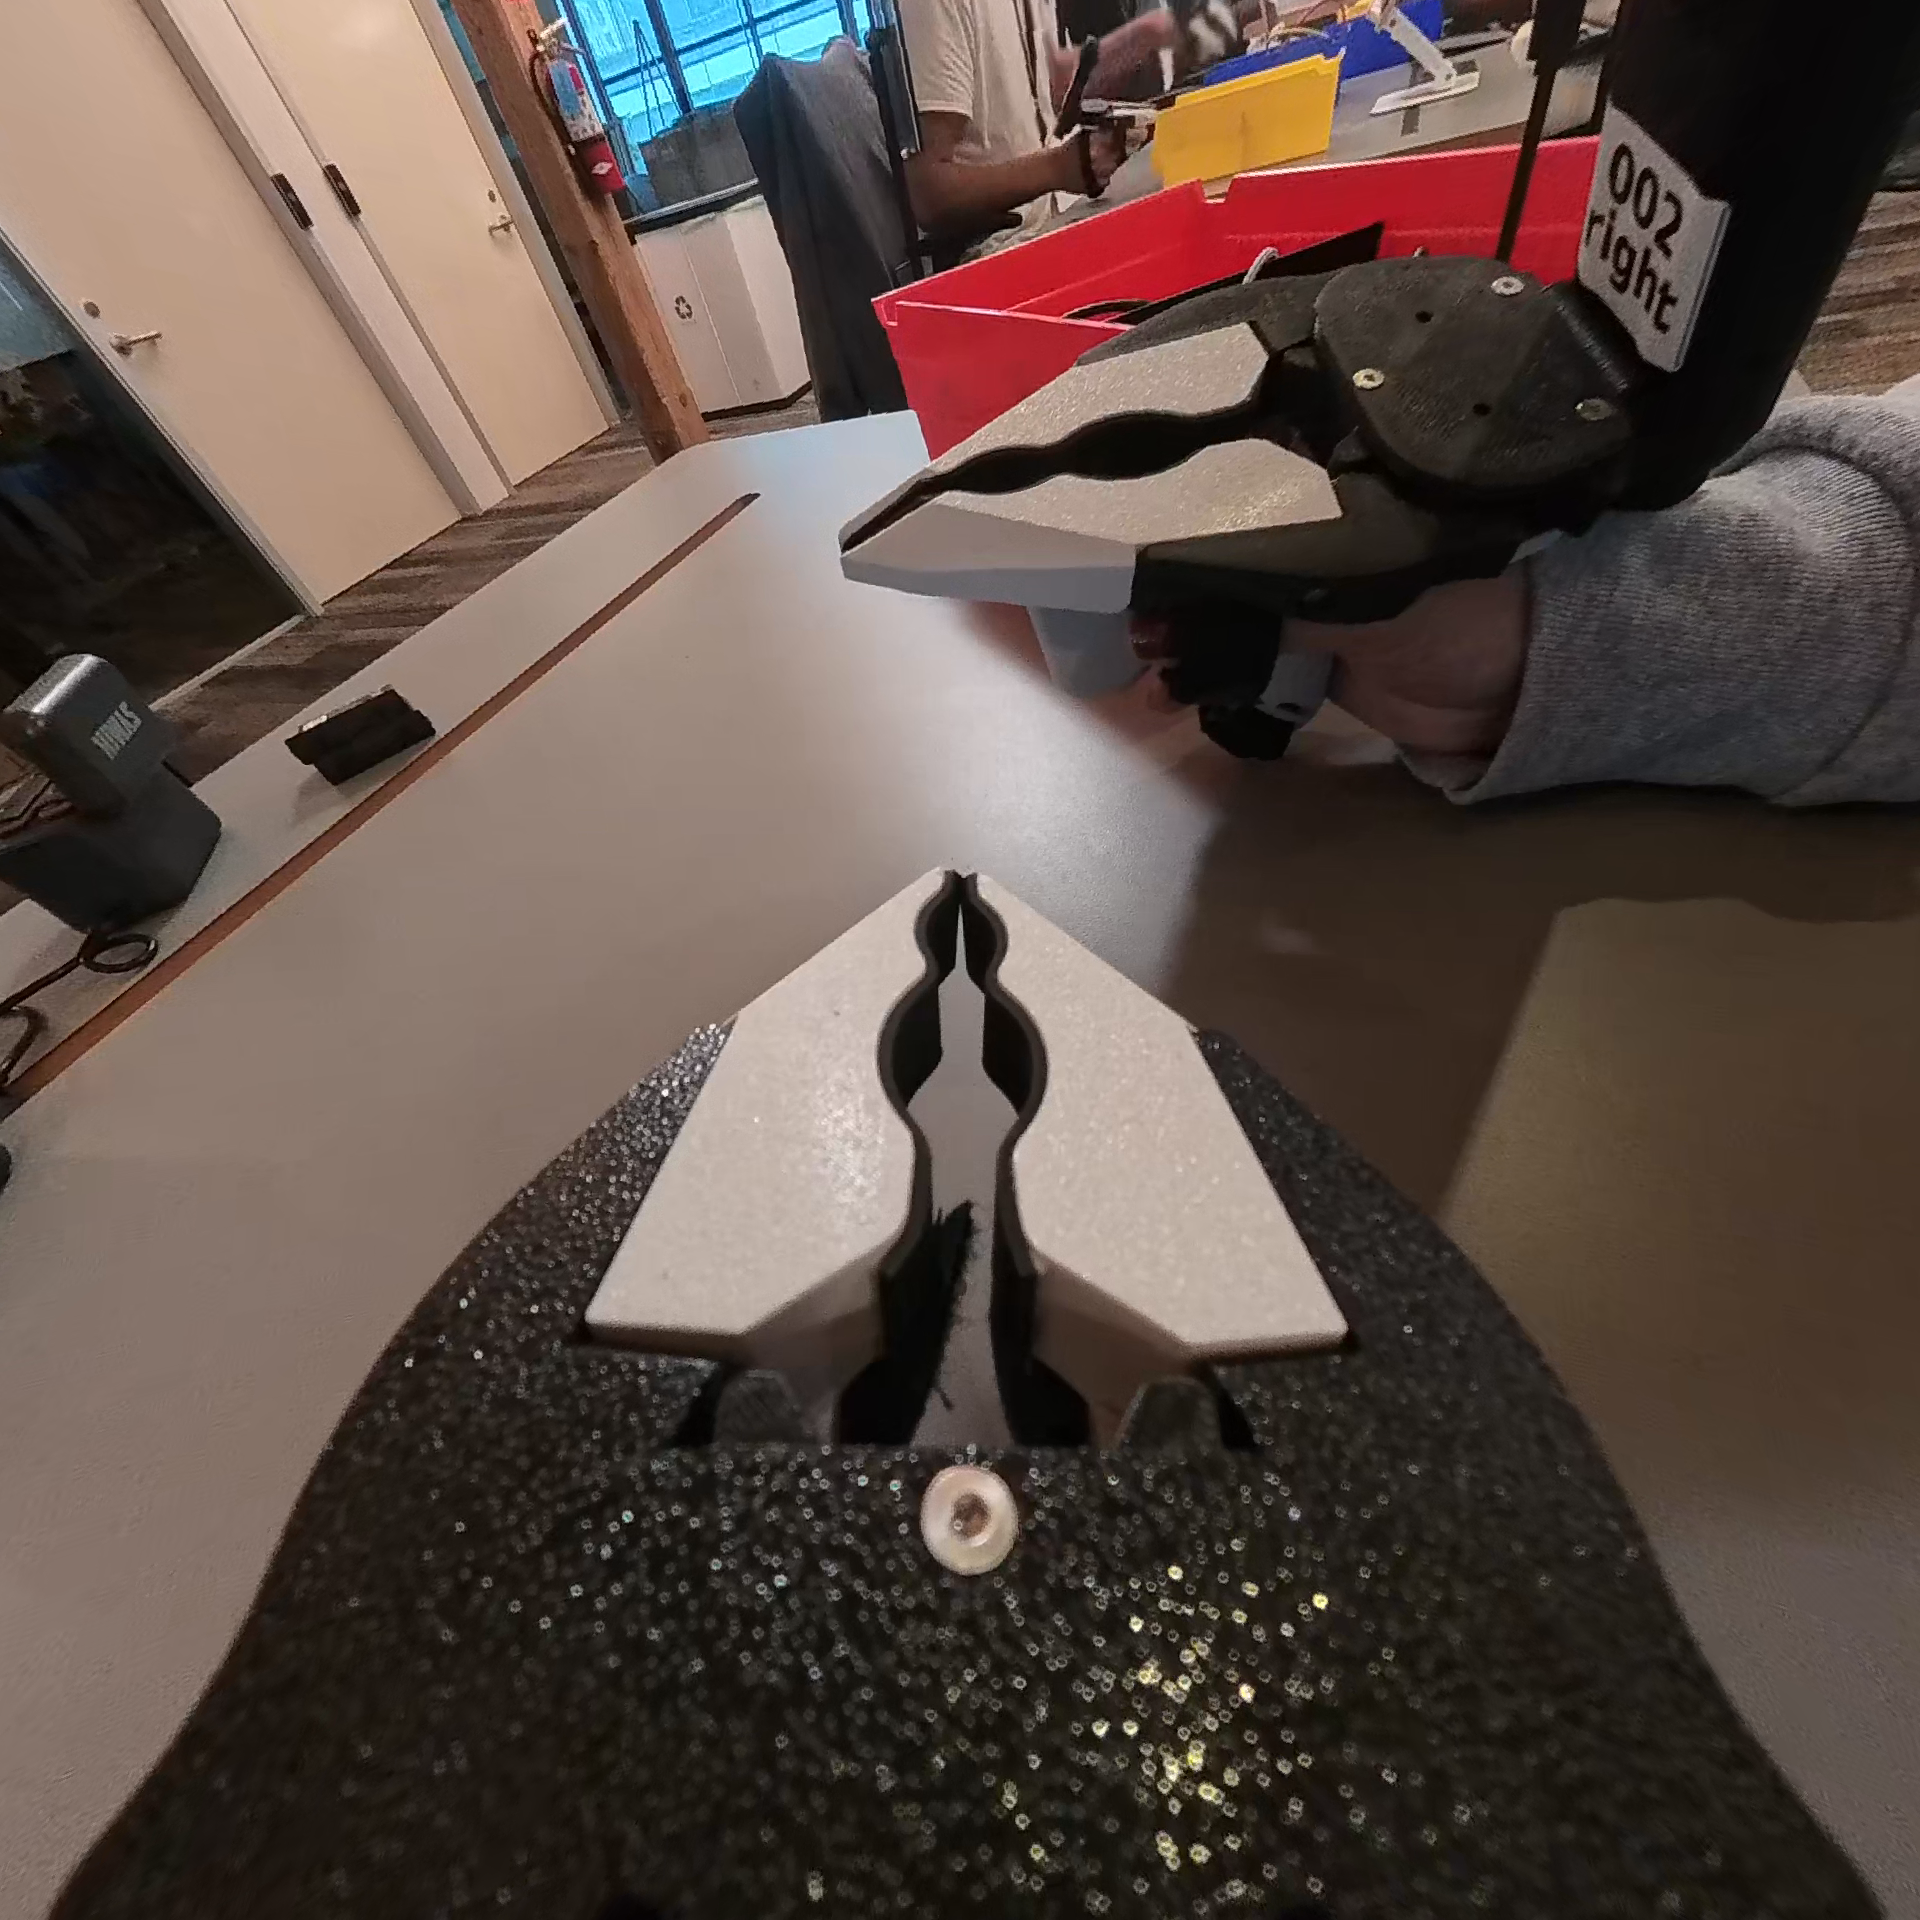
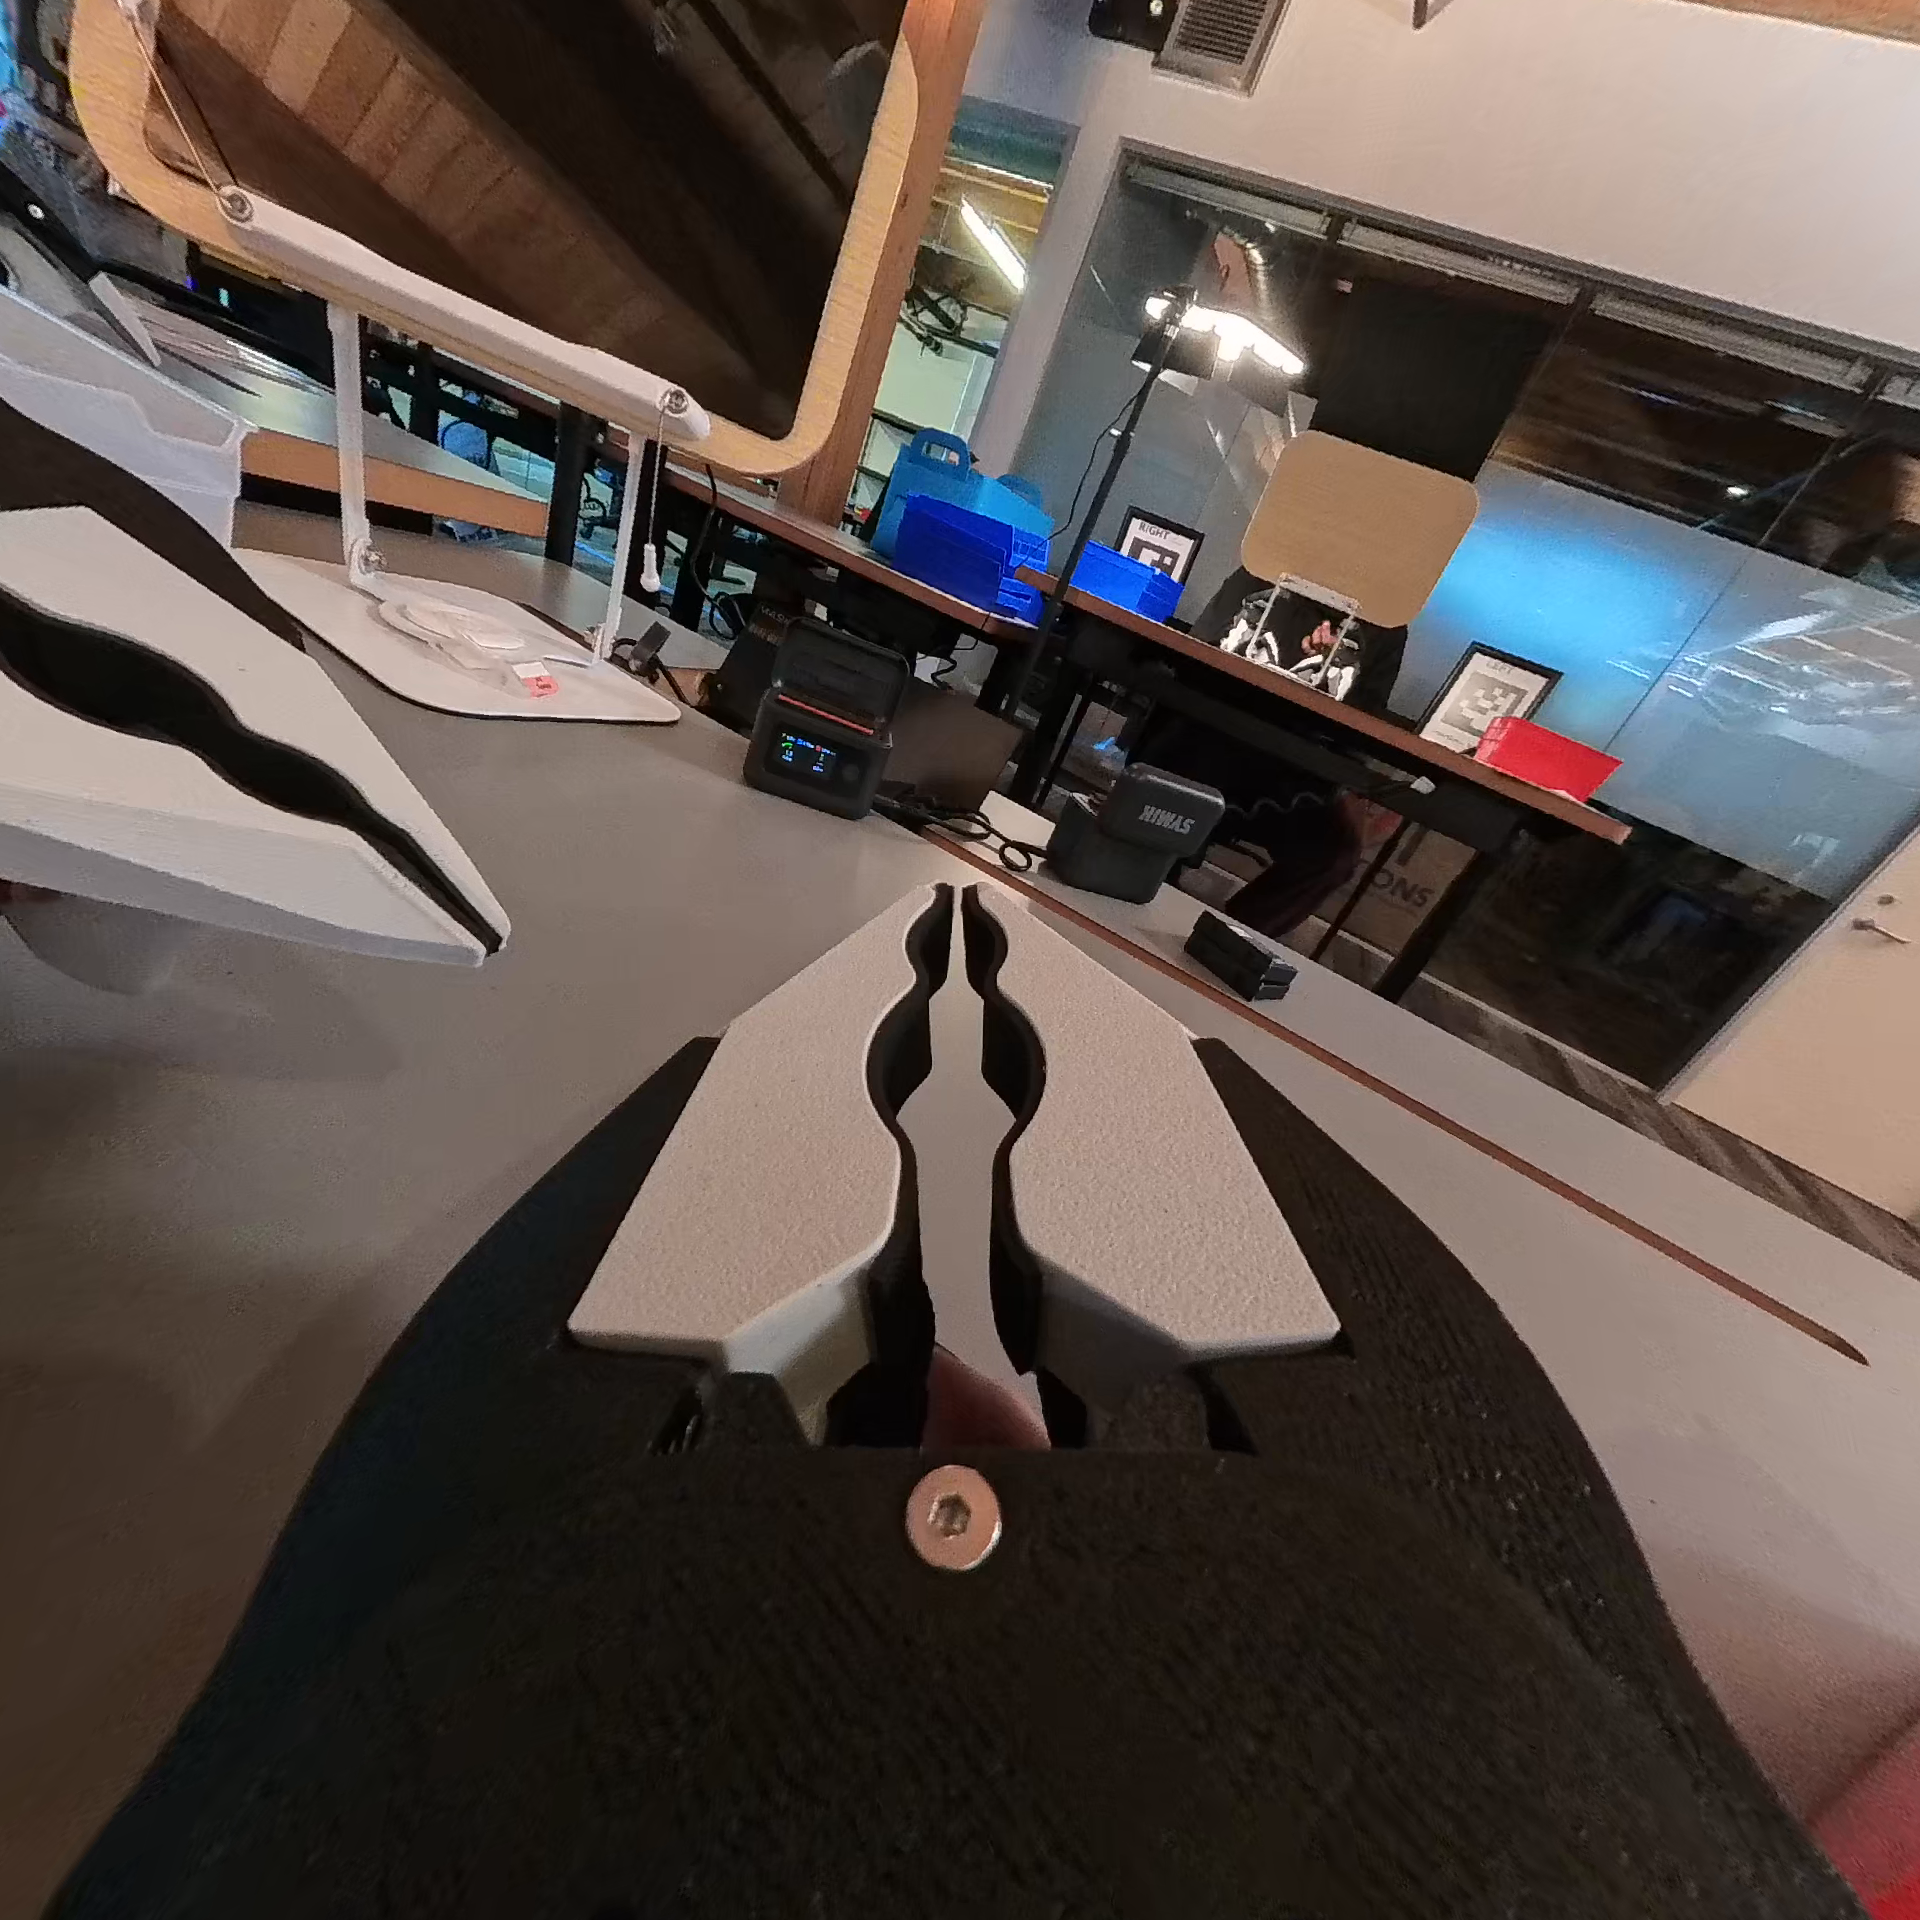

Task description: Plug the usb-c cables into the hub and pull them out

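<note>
No hub or usb-c cable shows clearly in either view. My left gripper (image 1: 961,881) is shut and empty, low over the grey table (image 1: 623,831). My right gripper (image 2: 958,891) is shut and empty too, low over the same table (image 2: 623,883). The right gripper also shows in the left wrist view (image 1: 862,530), held in a hand at the upper right, tips pointing left. The left gripper shows at the left edge of the right wrist view (image 2: 483,940).
A red bin (image 1: 1143,281) stands behind the right gripper. A dark charger box (image 1: 94,790) with a cable and a small black block (image 1: 358,732) lie at the left. A white stand (image 2: 499,665), a black device with a screen (image 2: 821,727) and another person at a far table (image 1: 977,114) are visible. Spacing between my two grippers at the tips: around 9 cm.
</note>
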A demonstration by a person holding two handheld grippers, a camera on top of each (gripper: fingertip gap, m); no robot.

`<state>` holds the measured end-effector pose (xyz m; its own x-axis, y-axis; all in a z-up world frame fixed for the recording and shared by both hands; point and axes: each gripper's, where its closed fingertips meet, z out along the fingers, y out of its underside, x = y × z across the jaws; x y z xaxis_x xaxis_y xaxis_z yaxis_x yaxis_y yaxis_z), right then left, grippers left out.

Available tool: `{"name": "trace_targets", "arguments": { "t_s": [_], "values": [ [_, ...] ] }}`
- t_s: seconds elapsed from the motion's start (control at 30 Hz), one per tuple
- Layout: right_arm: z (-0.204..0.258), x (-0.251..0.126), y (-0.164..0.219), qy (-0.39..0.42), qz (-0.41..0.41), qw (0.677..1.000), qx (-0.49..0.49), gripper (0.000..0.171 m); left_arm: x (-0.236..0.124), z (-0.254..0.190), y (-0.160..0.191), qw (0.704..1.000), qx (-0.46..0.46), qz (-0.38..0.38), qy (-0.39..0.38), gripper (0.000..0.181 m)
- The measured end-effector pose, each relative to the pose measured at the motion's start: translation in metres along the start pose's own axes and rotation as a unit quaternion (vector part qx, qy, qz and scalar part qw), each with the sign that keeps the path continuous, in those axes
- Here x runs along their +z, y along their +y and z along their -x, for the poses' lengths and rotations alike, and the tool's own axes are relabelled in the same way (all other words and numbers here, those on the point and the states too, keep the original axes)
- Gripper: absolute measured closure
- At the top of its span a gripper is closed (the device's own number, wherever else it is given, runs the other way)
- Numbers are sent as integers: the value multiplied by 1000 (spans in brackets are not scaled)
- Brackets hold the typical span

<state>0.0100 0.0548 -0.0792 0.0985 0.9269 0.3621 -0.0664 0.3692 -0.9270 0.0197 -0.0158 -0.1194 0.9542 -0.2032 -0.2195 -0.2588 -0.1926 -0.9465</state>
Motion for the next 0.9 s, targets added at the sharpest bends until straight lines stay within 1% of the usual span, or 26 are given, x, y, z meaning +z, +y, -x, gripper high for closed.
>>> {"name": "trace_targets", "arguments": {
  "t_s": [0.17, 0.3, 0.33, 0.37, 0.4, 0.53, 0.6, 0.63, 0.67, 0.73, 0.77, 0.8, 0.83, 0.9],
  "values": [
    [1, 1, 1, -2, 1, 1000, 0, 171, -2, 1, -3, 1000, 11, -3, -5, 181],
    [3, 1, -4, -8, -6, 1000, 1, 170, -10, 6, -17, 997, 59, -19, -39, 181],
    [3, 1, -6, -8, -8, 1000, 3, 166, -13, 10, -21, 996, 68, -25, -56, 181],
    [2, 0, -9, -5, -14, 1000, 13, 154, -16, 17, -26, 993, 73, -35, -85, 179],
    [1, -2, -15, -2, -28, 999, 30, 142, -19, 23, -31, 990, 79, -45, -108, 161],
    [-8, -11, -35, 12, -74, 993, 87, 111, -36, 45, -48, 972, 98, -73, -200, 91],
    [-5, -14, -37, -1, -59, 994, 90, 108, -47, 52, -58, 963, 100, -84, -237, 63],
    [6, -15, -36, -35, -37, 994, 95, 106, -49, 48, -60, 967, 96, -72, -225, 61],
    [15, -16, -37, -68, -21, 991, 110, 100, -49, 41, -59, 975, 88, -46, -197, 61],
    [23, -24, -46, -102, -8, 983, 150, 87, -57, 40, -61, 981, 52, -11, -185, 50],
    [24, -31, -55, -111, -9, 980, 162, 87, -66, 44, -62, 980, 28, 7, -198, 42],
    [23, -40, -66, -115, -14, 979, 169, 87, -76, 48, -64, 976, 10, 23, -218, 39],
    [19, -50, -79, -113, -19, 978, 174, 87, -88, 52, -65, 969, -1, 44, -241, 39],
    [2, -74, -104, -91, -19, 982, 165, 89, -123, 64, -63, 944, -17, 98, -314, 45]
  ]
}}
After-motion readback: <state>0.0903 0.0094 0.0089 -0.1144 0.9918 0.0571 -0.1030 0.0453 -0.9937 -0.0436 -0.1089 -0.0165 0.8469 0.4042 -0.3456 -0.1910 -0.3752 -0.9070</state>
